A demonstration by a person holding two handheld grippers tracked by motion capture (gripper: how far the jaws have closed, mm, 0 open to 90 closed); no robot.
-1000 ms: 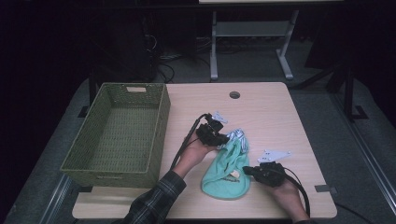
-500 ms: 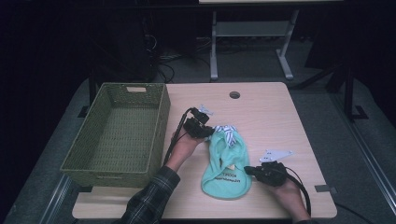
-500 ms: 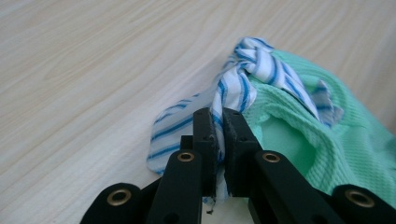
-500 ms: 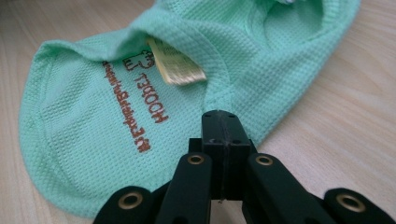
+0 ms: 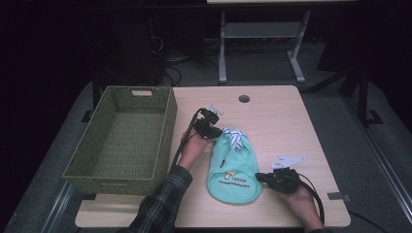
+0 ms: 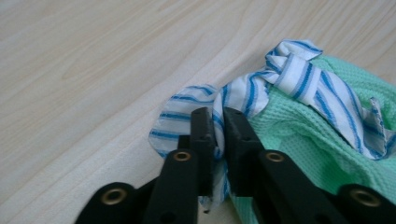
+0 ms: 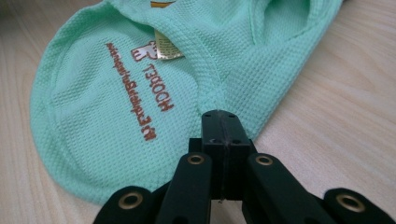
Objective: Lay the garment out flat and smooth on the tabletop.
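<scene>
A mint-green knit garment (image 5: 233,170) with brown print (image 7: 149,100) lies flat on the wooden table (image 5: 282,121), its blue-and-white striped trim (image 5: 234,137) at the far end. My left gripper (image 5: 217,134) is at that far end; in the left gripper view its jaws (image 6: 218,121) hold a fold of the striped trim (image 6: 289,70) between the pads and have just been opening slightly. My right gripper (image 5: 258,177) is at the garment's near right edge. In the right gripper view it (image 7: 219,116) is shut on the green hem (image 7: 212,98).
A large green woven basket (image 5: 167,126) stands empty at the table's left, close beside my left hand. A round cable hole (image 5: 244,99) sits near the table's far edge. Bare tabletop lies to the right of the garment and beyond it.
My left gripper has moved away from me and slightly left with the striped end. The garment has gone from bunched to stretched out flat. The right gripper has stayed in place.
</scene>
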